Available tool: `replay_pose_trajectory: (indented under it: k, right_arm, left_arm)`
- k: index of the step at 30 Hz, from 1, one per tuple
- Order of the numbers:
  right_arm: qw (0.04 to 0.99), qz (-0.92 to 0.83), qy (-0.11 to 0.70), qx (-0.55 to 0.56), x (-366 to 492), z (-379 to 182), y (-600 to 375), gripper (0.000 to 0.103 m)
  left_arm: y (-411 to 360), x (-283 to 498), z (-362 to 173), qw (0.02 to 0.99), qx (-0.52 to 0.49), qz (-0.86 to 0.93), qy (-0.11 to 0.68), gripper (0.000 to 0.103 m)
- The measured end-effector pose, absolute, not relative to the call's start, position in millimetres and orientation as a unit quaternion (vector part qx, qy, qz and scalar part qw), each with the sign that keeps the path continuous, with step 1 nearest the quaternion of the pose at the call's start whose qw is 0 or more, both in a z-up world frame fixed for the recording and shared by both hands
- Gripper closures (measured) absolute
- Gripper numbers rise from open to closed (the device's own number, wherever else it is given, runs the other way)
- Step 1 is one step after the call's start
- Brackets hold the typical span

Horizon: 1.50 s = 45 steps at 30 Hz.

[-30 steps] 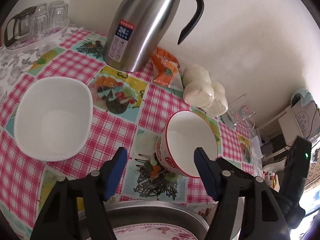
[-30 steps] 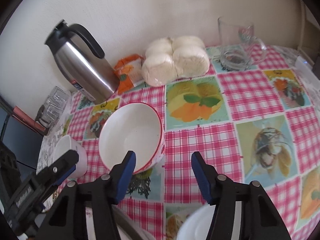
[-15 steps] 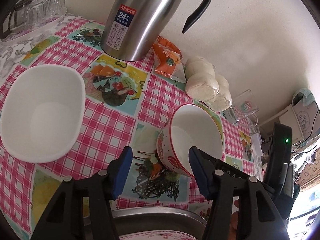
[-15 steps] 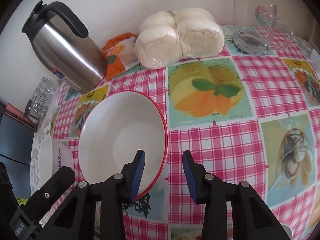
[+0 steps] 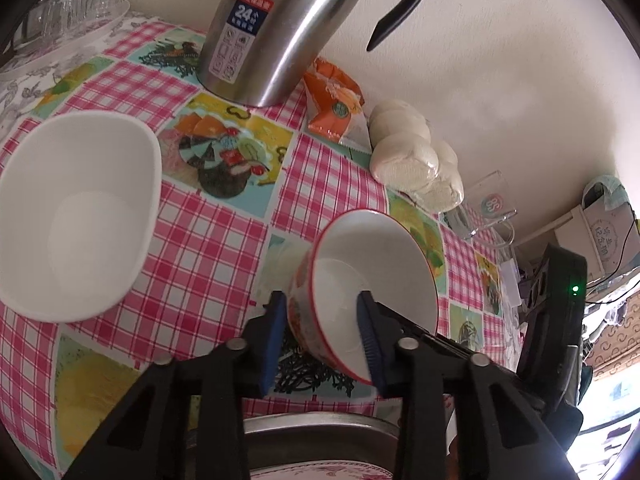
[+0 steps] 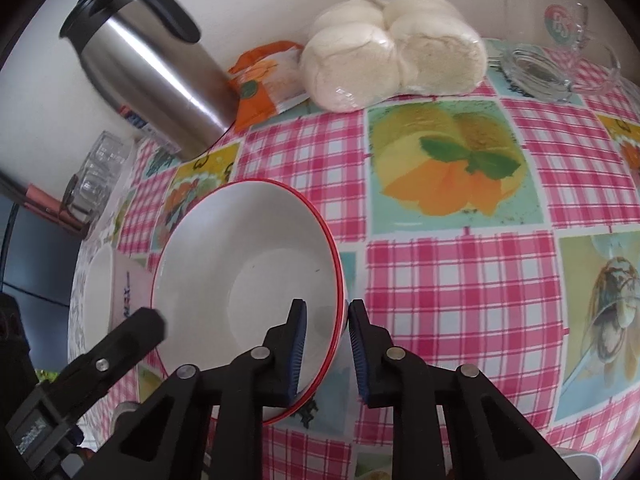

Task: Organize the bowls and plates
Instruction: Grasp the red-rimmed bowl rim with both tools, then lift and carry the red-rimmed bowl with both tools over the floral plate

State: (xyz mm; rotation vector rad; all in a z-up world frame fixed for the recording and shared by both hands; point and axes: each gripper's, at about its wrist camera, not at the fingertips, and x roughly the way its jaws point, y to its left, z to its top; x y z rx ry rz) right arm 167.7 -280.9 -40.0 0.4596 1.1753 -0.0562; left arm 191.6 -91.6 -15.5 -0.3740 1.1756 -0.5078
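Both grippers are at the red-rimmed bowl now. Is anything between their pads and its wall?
Nothing visible. The left gripper and the right gripper, jaws just closing, each straddle the red-rimmed bowl wall, one pad inside, one outside, with only the wall between.

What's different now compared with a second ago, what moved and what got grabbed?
Both hand-held grippers closed in on the red-rimmed bowl. The right hand-held gripper came down and its jaws, just closing, now straddle the bowl's wall at one side. The left hand-held gripper barely moved; its closing jaws straddle the opposite side. The white bowl, thermos and buns stayed put.
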Motion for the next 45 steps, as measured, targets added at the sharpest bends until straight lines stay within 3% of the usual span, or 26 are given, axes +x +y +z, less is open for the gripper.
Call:
replay_pose_trajectory:
  k: [4, 14, 34, 45]
  right_arm:
    - [0.809, -0.016, 0.551, 0.205, 170.0, -40.4, -274.2, 0.079]
    - [0.817, -0.012, 0.536, 0.211, 165.5, -36.2, -275.6, 0.080]
    - [0.850, -0.026, 0.479, 0.216, 114.9, 48.7, -283.7, 0.080]
    - [0.856, -0.025, 0.470, 0.217, 72.0, 68.7, -266.3, 0.080]
  left_arm:
    - [-91.1, 191.0, -16.4, 0.789, -0.163, -0.228, 0.547, 0.079]
    - [-92.1, 187.7, -4.1, 0.803, -0.153, -0.236, 0.525, 0.079]
    - [-88.8, 137.8, 71.5, 0.824, -0.150, -0.277, 0.471, 0.079]
    - [-76.6, 91.0, 91.4, 0.840, -0.130, -0.270, 0.452, 0.079]
